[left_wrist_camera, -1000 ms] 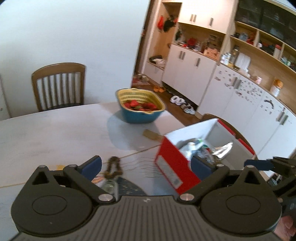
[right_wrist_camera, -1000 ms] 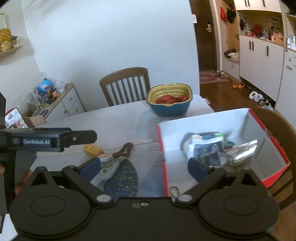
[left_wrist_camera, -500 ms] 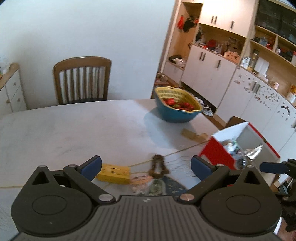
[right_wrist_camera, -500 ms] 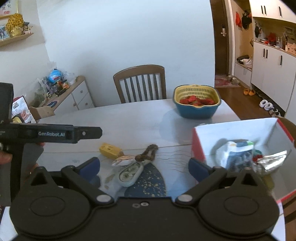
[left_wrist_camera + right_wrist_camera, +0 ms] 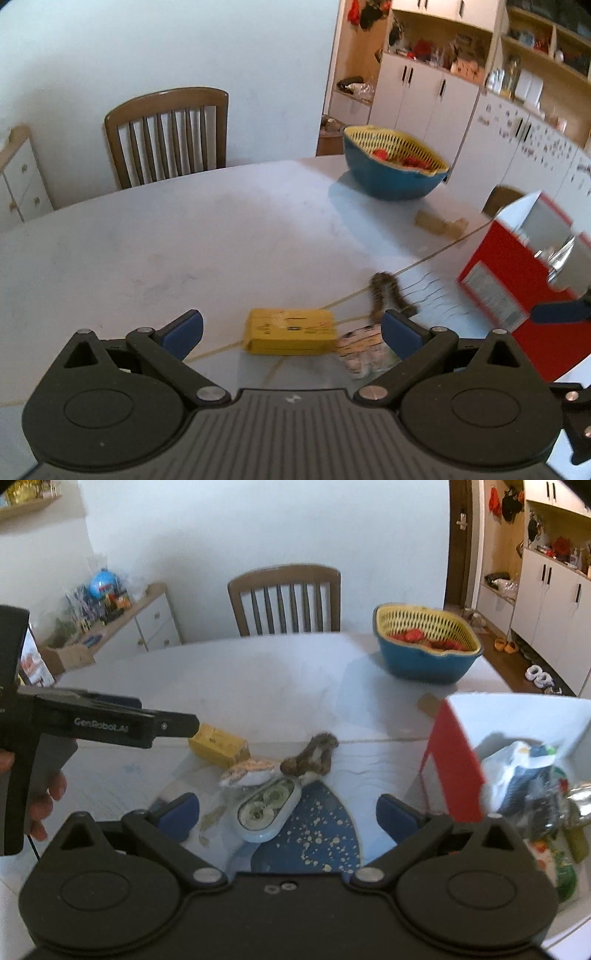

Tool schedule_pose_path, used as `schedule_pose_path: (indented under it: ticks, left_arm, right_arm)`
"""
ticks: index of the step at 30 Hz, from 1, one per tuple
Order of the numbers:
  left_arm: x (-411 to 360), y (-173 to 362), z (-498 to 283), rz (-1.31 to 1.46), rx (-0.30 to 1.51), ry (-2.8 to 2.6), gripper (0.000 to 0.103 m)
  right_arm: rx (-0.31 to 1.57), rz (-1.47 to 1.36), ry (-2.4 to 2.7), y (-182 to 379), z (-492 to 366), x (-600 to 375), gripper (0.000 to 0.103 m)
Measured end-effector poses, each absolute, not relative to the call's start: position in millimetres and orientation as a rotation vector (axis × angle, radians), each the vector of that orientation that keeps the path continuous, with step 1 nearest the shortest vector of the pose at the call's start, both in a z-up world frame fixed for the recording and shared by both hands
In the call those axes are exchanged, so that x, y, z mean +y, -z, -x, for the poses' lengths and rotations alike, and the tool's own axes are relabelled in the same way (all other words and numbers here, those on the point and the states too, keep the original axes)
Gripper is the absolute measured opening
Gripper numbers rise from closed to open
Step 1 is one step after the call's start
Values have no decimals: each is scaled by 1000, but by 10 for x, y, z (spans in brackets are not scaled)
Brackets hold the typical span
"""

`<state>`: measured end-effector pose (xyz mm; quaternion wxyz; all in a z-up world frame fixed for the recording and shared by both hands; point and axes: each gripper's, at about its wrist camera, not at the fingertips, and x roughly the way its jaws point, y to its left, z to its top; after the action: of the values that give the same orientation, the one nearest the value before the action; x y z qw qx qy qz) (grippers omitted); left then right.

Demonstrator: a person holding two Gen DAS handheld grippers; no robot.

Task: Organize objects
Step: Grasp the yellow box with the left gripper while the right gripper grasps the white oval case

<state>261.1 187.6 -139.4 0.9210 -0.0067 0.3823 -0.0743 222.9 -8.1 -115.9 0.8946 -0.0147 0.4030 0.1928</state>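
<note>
A yellow box (image 5: 291, 331) lies on the white table (image 5: 184, 240), just ahead of my open, empty left gripper (image 5: 291, 330). It also shows in the right wrist view (image 5: 219, 746), by the left gripper's tip. Beside it lie a brown scrunchie (image 5: 384, 293), also seen from the right (image 5: 310, 755), a small patterned shell-like thing (image 5: 249, 770) and a white oval case (image 5: 267, 808). My right gripper (image 5: 288, 812) is open and empty above the oval case. A red-and-white box (image 5: 456, 760) with packets inside stands at the right.
A blue bowl with a yellow strainer of red fruit (image 5: 424, 646) stands at the far right of the table. A small wooden block (image 5: 439, 225) lies near it. A wooden chair (image 5: 284, 598) is behind the table. Cabinets line the right wall.
Both grippers have swung left, away from the red box. The yellow box has come into view between the left fingers. The oval case now lies between the right fingers.
</note>
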Motion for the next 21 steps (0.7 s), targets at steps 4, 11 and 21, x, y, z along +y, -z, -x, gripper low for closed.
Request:
schedule_pose_path:
  ticks: [4,11,21]
  left_arm:
    - [1904,1608,-2713,-12,801,141,103]
    - [1882,1797,-2891,-5,825,143,103]
    - [1781,1987,-3022,-42,835,132,103]
  right_arm:
    - [868,54,-404,1342,-2285,69,101]
    - [923,98,-407,1620,-2400,268,99]
    - [960,83,-386,1862,-2558,440,94]
